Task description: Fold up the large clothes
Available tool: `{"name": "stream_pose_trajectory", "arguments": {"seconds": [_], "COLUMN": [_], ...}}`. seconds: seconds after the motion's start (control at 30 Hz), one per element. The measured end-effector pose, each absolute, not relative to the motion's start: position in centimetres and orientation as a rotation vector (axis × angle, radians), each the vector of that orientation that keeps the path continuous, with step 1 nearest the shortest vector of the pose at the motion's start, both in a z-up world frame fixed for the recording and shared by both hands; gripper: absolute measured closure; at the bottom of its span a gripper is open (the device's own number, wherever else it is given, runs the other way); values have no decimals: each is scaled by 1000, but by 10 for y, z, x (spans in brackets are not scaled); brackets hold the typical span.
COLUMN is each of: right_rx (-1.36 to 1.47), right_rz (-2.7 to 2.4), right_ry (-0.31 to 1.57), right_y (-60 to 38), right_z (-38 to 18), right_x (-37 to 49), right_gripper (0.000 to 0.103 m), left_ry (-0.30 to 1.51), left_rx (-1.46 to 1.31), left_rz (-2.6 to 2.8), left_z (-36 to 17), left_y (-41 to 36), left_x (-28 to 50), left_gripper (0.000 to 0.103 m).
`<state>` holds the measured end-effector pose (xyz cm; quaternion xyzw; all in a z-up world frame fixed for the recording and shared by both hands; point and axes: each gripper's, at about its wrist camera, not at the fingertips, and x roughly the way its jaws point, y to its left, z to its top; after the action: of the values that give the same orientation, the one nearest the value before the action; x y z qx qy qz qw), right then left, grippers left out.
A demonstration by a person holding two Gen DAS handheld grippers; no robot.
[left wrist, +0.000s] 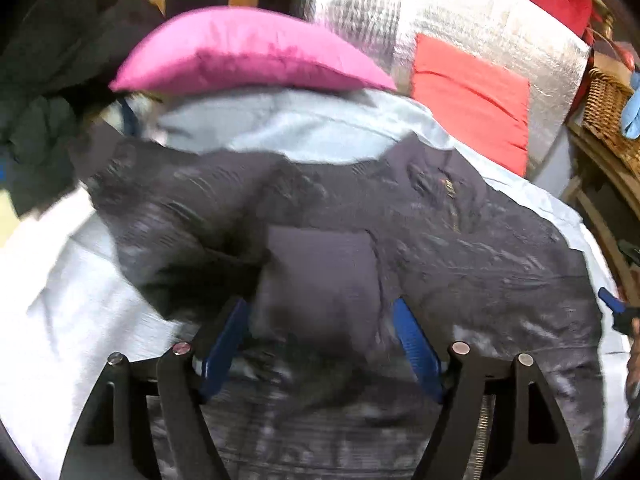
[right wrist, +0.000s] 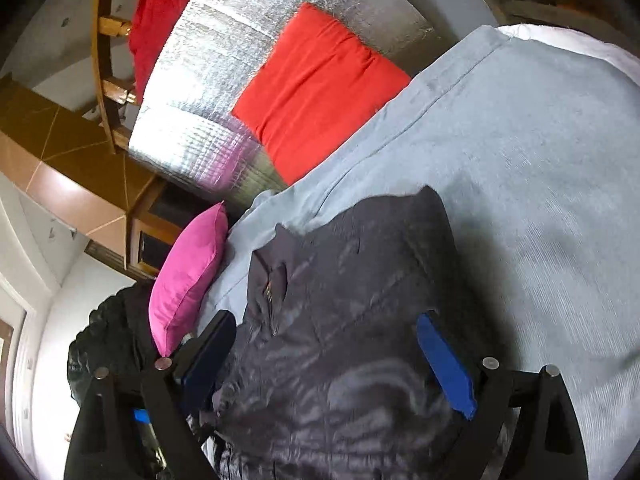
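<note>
One dark jacket (left wrist: 360, 216) lies spread on the bed (right wrist: 540, 152), directly ahead of and under both tongs; its long axis cannot be told; left tongs (left wrist: 320, 336) stand apart over a pocket patch; right tongs (right wrist: 326, 364) stand apart, straddling cloth, neither clamped; neither clearly nearer; two pillows: one pink (left wrist: 248, 52), one red (right wrist: 320, 88).

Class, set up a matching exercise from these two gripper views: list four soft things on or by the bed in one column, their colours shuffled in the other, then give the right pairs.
Things:
1. jacket
2. sheet
3. small cushion
4. flat cushion

Colours:
A. pink
B. orange-red
C. dark grey
D. pale blue

Pairs: 1-C, 2-D, 3-A, 4-B
</note>
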<state>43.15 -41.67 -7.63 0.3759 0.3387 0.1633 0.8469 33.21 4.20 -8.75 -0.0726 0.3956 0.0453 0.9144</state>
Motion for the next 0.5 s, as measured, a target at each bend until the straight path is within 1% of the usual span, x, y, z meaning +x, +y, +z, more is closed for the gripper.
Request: {"name": "stream_pose_trajectory", "arguments": {"seconds": [0.07,0.13,0.2,0.27,0.33,0.4,0.5], "right_rx": [785,784,785,754,702,657,616], "right_rz": [316,271,259,263,282,339,424], "right_ry": [765,828,829,795,774,750,756], "right_y": [-415,-418,-417,-413,-404,-390,-371], "right_z": [-90,-109,-114,-104,-93,-80,-72], "right_x": [451,462,462,453,443,426,407], "right_gripper": [9,9,9,9,9,9,9], "left_ry": [778,799,799,790,800,820,935], "left_rx": [-132,-131,-175,-198,-192,-171,-144], "left_rz": [147,147,108,65,5,-18,4], "left_z": [-85,-84,-82,-80,-84,-91,-117], "left_y": [48,55,60,58,43,32,23], "left_x": [330,333,332,327,334,340,363], "left_gripper": [26,26,26,25,19,19,19]}}
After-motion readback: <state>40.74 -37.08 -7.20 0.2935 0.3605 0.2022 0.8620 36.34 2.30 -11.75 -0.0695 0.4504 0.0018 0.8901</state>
